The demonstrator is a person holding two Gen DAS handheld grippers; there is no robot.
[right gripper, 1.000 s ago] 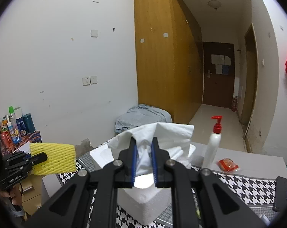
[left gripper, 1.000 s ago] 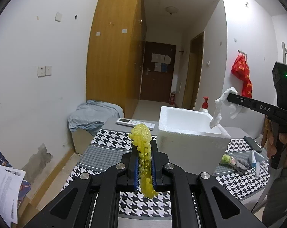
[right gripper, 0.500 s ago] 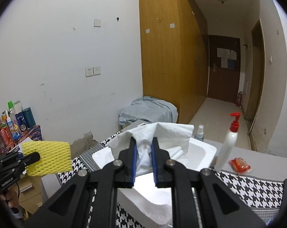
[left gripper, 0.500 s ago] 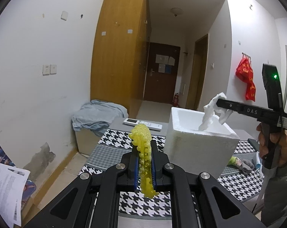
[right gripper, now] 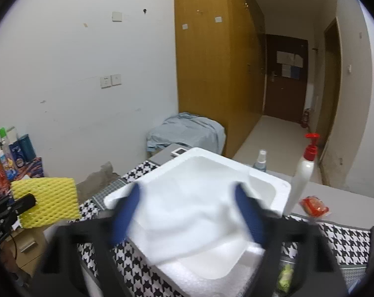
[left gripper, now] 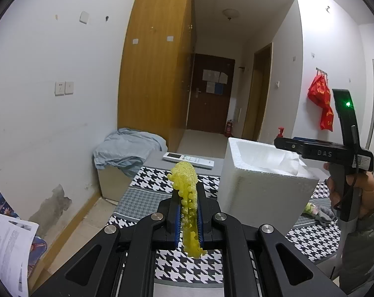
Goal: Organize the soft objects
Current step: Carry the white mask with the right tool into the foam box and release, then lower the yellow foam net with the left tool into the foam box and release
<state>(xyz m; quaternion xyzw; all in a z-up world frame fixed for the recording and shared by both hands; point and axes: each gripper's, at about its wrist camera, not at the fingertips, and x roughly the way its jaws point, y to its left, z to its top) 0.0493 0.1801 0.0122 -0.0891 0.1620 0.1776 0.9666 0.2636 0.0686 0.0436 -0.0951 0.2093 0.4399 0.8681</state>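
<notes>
1. At the far left of the right wrist view, the left gripper (right gripper: 26,201) pinches a yellow foam net (right gripper: 47,201). The net sticks up and out past the black fingers, like a flat yellow sheet.
2. In the left wrist view, the same yellow foam net stands on edge between the two blue pads (left gripper: 177,220). The pads press tight on it from both sides. Its top pokes up above the fingers and its bottom hangs down below them.
3. Under the left gripper lies a black-and-white checked cloth (left gripper: 187,267) on the table.
4. To the right of the net stands a white foam box (left gripper: 256,198). It sits on the checked cloth, near the left gripper but not touching it.
5. A white cloth (right gripper: 189,217) lies in the open top of the box. It is blurred.
6. The right gripper (right gripper: 188,212) is above the box, and its jaws have just been opening. The blue pads (right gripper: 126,212) now stand wide apart, one on each side of the white cloth. The cloth is between them, but they do not squeeze it.
7. In the left wrist view, a hand (left gripper: 350,193) holds the right gripper over the far right side of the box.
8. A white pump bottle with a red top (right gripper: 303,173) stands just right of the box.
</notes>
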